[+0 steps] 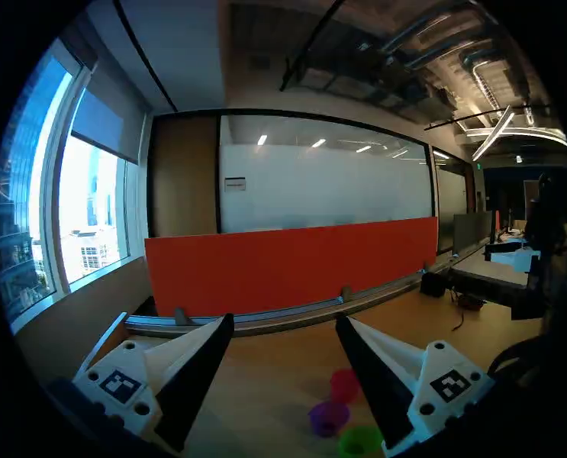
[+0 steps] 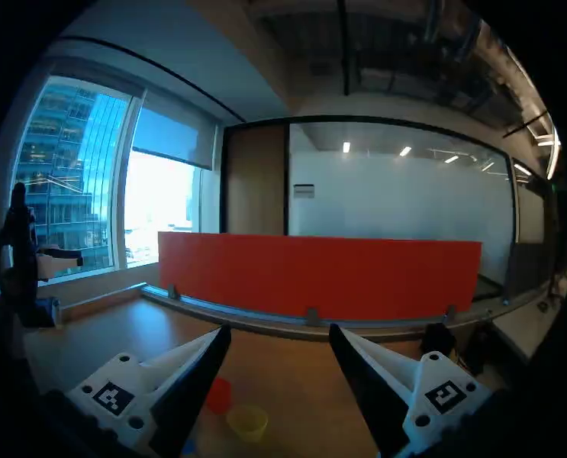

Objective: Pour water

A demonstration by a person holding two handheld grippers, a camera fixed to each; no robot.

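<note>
While left gripper [image 1: 283,318] and right gripper [image 2: 278,328] hang with jaws apart and empty, cups sit low on the desk [image 1: 272,393] just ahead. Pink cup [image 1: 345,384], purple cup [image 1: 328,417] and green cup [image 1: 359,440] lie beneath the left. Red cup [image 2: 219,395] and yellow cup [image 2: 248,421] lie beneath the right. Orange divider [image 1: 283,267] stands beyond.

No legible text, wall sign [image 1: 235,184] upper centre-left too blurred to read, coded square markers [image 1: 120,385] on left gripper [image 1: 283,318], no characters

I have my left gripper [image 1: 283,319] aimed straight ahead with its jaws spread wide. One finger rises from 7 o'clock and the other from 5 o'clock, tips leaning toward 12. My right gripper [image 2: 279,330] sits the same way, jaws equally wide.
</note>
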